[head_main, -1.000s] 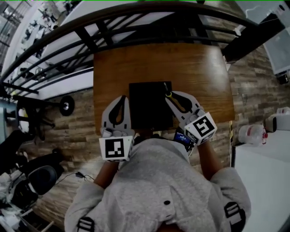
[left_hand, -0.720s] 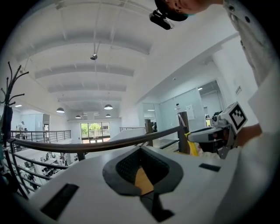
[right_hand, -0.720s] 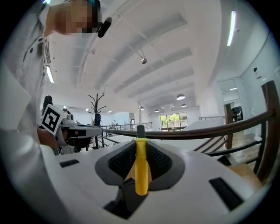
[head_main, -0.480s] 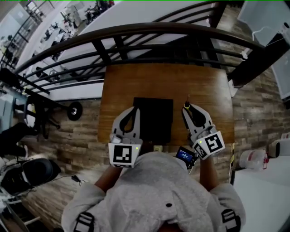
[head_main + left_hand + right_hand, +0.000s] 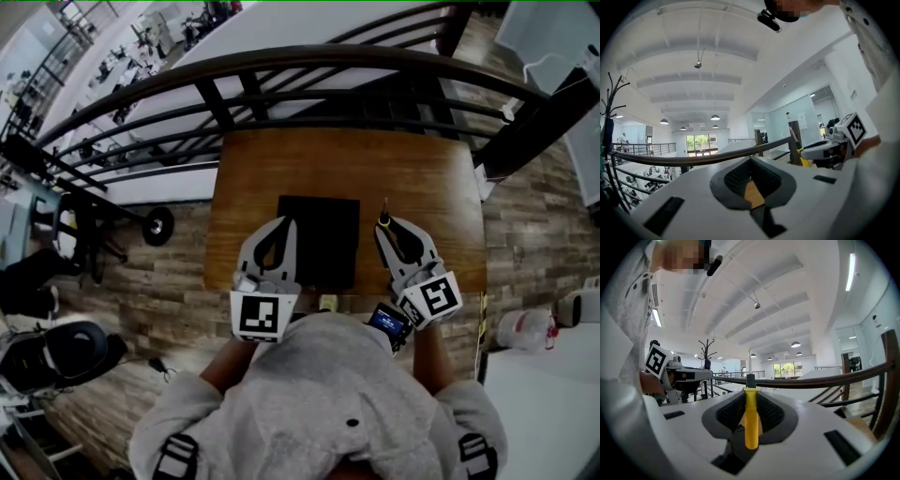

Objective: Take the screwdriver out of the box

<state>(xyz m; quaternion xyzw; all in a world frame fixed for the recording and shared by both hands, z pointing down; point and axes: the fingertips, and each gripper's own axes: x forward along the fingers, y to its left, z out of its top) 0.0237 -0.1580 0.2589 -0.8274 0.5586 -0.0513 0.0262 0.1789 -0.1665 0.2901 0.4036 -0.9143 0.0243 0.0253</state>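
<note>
Table (image 5: 328, 159): brown wood, rectangular. A dark railing (image 5: 309, 66) runs along its far side, with plank floor (image 5: 534, 253) to left and right.

Box (image 5: 319, 239): black, square, on the near middle of the table.

Screwdriver (image 5: 751, 413): yellow handle, dark shaft pointing far. It is out of the box, just right of the box's far right corner, over bare table.

Right gripper (image 5: 386, 225): right of the box, pointing far. Its pads are clenched on the yellow handle from both sides.

Left gripper (image 5: 286, 223): along the box's left edge, pointing far. The jaw tips are closed together with nothing between them, and table wood shows through the hollow behind the tips. Whether it touches the box cannot be told.

Sweatshirt (image 5: 328, 394): grey, worn by the person, at the near edge of the head view.
</note>
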